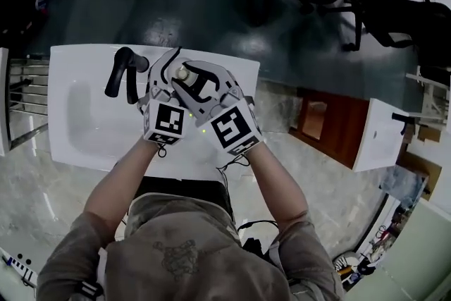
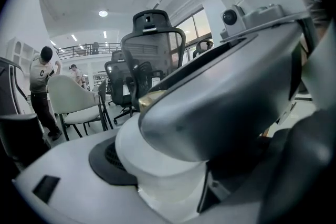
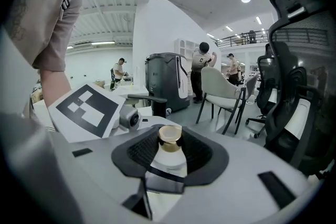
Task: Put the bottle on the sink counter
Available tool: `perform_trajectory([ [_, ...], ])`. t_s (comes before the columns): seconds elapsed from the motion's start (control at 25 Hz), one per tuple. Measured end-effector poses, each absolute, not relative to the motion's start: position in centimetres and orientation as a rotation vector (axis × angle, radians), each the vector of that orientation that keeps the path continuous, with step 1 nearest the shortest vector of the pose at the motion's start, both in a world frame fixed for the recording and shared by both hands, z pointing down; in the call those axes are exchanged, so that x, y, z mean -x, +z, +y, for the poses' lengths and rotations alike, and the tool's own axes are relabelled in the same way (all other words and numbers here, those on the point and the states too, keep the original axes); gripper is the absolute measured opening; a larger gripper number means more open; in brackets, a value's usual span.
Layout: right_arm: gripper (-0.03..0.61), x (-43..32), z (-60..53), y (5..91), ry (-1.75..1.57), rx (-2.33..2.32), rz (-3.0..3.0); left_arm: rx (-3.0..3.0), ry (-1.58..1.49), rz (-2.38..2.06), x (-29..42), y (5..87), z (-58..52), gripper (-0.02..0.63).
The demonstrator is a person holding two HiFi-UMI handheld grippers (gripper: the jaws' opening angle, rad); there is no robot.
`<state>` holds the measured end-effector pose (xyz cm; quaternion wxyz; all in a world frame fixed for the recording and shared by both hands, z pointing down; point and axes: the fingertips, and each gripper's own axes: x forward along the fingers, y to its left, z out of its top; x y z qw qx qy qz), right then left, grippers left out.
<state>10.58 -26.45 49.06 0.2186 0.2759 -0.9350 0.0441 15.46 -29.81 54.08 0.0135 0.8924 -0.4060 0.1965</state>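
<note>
Where the right gripper's fingers meet, we see their ribbed black pads closed on the neck of the bottle, just under its tan cap. The bottle is white with a dark band and stands upright between them.

In the left gripper view, the white body of the bottle lies against the black pad of one of its fingers. The right gripper's grey shell covers the far side. We cannot tell whether the left fingers are clamped on the bottle or only stand around it.

From the head view we find both grippers pressed close together, the left gripper and the right gripper flanking the pale cap of the bottle. Their marker cubes sit side by side, nearer the person.

The bottle is over the right part of the white sink counter, just beside the black faucet, with the basin to its left. We cannot tell whether its base touches the counter.

Office chairs and standing people fill the room beyond.
</note>
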Motion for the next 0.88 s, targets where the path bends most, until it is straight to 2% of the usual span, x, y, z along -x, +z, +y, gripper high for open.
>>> perform_trajectory([
  [0.88, 0.138, -10.3, -27.3, 56.2, 0.161, -0.645, -2.577, -2.685, 0.633, -1.292, -15.1, 61.4, -30.6, 0.33],
])
